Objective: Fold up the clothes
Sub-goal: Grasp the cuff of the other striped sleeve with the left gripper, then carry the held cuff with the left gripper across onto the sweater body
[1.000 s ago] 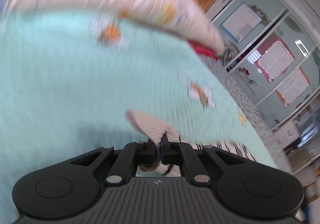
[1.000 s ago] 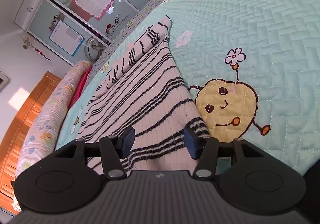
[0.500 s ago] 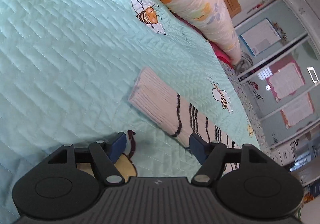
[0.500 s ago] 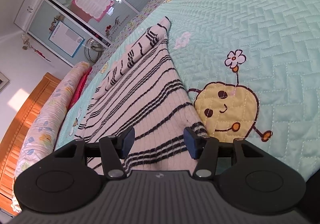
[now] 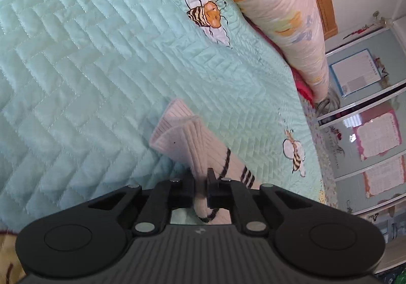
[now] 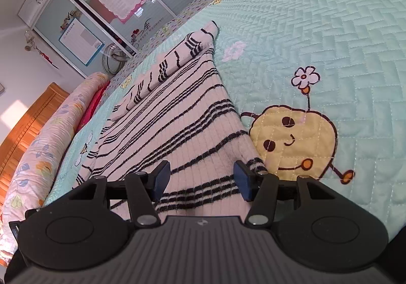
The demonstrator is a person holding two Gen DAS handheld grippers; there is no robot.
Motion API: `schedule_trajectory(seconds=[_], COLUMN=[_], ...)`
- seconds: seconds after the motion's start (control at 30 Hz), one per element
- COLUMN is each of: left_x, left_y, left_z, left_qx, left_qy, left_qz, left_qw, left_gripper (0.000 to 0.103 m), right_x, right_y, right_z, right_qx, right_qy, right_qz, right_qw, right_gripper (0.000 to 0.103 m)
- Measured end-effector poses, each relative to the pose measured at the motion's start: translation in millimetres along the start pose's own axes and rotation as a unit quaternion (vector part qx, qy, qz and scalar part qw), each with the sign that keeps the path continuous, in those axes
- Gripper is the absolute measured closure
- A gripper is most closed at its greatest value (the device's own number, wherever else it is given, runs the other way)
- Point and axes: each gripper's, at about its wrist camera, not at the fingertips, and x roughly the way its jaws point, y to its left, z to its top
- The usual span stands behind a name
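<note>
Left gripper [image 5: 201, 183] clenched on the ribbed sleeve cuff [image 5: 177, 129] of the striped sweater [image 6: 177, 119], cuff lifted off the mint quilted bedspread [image 5: 76, 68] and flaring open beyond the jaws. Thin bite there, only a narrow pinch of knit between the pads. Could slip out under its own weight if swung fast, dropping the sleeve short of the body panel. Right gripper [image 6: 201, 178] released, jaws spread wide, hovering low over the near hem of the sweater, holding nothing. Sweater body spread flat on the bedspread, far sleeve [image 6: 165, 66] laid folded along the far edge, smiling yellow patch [image 6: 294, 142] just right of the hem. No anchor on the body, so any pull on the cuff could drag the whole panel and wrinkle the stripes. Loose knit, stretchy; uneven fold line likely if sleeve lands crooked. Pillow roll [image 5: 284, 5] far right, clear of the work.
</note>
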Motion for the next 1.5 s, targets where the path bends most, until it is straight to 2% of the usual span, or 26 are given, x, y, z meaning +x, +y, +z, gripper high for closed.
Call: schedule_trajectory(seconds=[0.2,0.27,0.3,0.37,0.47,0.53,0.57,0.6,0.9,1.1,1.33,1.43,1.5], left_x=[1,2,3,7,4,5,6,7,-3,-11,-26,-34,-39], left_y=[-10,-9,-6,-2,-7,-13,-16,-19,-51,-102,-188,-231,-262], left_z=[12,14,13,8,2,1,2,3,20,29,27,15,-5], left_qx=[0.042,0.036,0.029,0.025,0.041,0.043,0.051,0.058,0.093,0.133,0.196,0.223,0.251], left_qy=[-0.022,-0.03,-0.033,-0.033,-0.043,-0.039,-0.03,-0.026,-0.047,-0.068,-0.1,-0.109,-0.112], left_qz=[-0.004,0.005,0.008,-0.004,-0.014,-0.006,-0.005,-0.006,-0.026,-0.05,-0.085,-0.106,-0.125], left_qw=[0.9988,0.9989,0.999,0.9991,0.9981,0.9983,0.9982,0.9979,0.9942,0.9875,0.9719,0.9629,0.9534], left_gripper=[0.096,0.093,0.079,0.062,0.05,0.054,0.083,0.097,0.097,0.097,0.097,0.097,0.097], right_x=[2,3,3,3,3,2,2,3,2,0,-6,-9,-11], right_y=[0,0,-1,-2,-2,-2,-2,-2,-3,-12,-19,-24,-30], right_z=[0,0,0,0,0,0,0,0,2,5,12,17,20], right_qx=[-0.002,-0.002,-0.001,0.002,0.004,0.002,0.001,0.001,0.007,0.039,0.068,0.083,0.099], right_qy=[0.0,0.0,0.0,0.0,0.001,0.001,0.001,0.001,0.003,0.008,0.008,0.004,0.003], right_qz=[0.005,0.006,0.007,0.009,0.011,0.012,0.011,0.011,0.015,0.032,0.054,0.067,0.076], right_qw=[1.0,1.0,1.0,1.0,1.0,1.0,1.0,1.0,1.0,0.999,0.996,0.994,0.992], right_gripper=[0.043,0.043,0.043,0.043,0.043,0.043,0.043,0.043,0.042,0.042,0.041,0.041,0.041])
